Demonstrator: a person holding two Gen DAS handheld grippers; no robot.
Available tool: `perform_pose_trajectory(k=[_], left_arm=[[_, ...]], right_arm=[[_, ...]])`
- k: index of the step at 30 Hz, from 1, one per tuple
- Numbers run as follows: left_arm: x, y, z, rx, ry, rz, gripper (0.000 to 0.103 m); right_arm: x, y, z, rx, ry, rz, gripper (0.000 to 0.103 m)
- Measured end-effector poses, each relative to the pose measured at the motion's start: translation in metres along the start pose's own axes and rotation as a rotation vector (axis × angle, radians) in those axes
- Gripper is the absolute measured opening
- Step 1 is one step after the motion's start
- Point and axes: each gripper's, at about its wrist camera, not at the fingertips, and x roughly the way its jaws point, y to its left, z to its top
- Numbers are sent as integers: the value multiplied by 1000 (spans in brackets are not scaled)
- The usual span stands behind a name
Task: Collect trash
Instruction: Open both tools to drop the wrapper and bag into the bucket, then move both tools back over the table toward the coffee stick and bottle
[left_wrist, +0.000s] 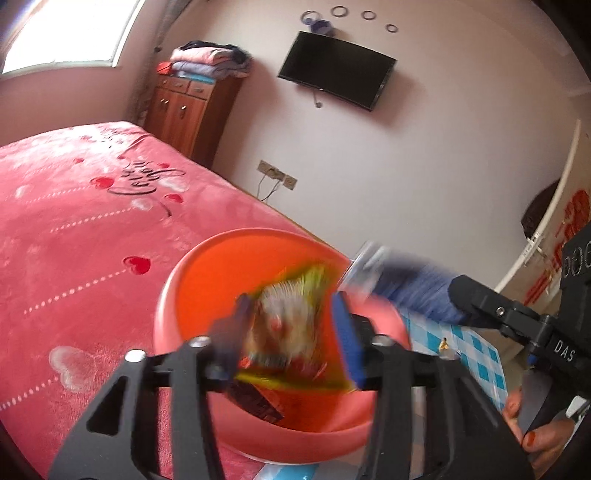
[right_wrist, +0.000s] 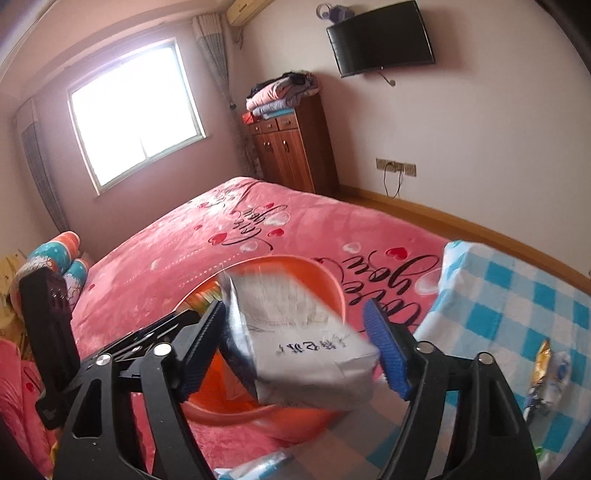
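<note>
"DAS" on right tool

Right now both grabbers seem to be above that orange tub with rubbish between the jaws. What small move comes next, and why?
Probably draw both back. The left gripper has open jaws around a blurred snack wrapper over the orange basin; the right gripper likewise around a grey packet. More wrappers wait on the checked cloth.

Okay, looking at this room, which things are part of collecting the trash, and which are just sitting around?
Part of the job:
- orange basin
- snack wrapper between the left gripper's fingers
- grey packet between the right gripper's fingers
- wrappers on the checked cloth

Just lying about:
- bed
- television
- cabinet
- folded bedding
</note>
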Motion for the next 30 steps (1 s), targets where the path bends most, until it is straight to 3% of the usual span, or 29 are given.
perform_pose_trajectory(k=[1, 3, 6, 16, 23, 30], left_arm=[[0, 2, 0, -2, -8, 9, 68], [-5, 2, -1, 18, -39, 26, 73], [-10, -2, -1, 42, -79, 37, 83], [-18, -31, -10, 146, -133, 87, 84], [-20, -60, -26, 237, -112, 38, 84], [-25, -75, -38, 231, -106, -14, 84]], right_arm=[[3, -2, -1, 15, 2, 8, 88], [3, -7, -5, 61, -3, 39, 89], [-6, -18, -11, 93, -35, 3, 92], [-50, -64, -47, 153, -101, -119, 92], [-75, -83, -71, 167, -140, -199, 92], [-99, -97, -95, 163, -168, -308, 92]])
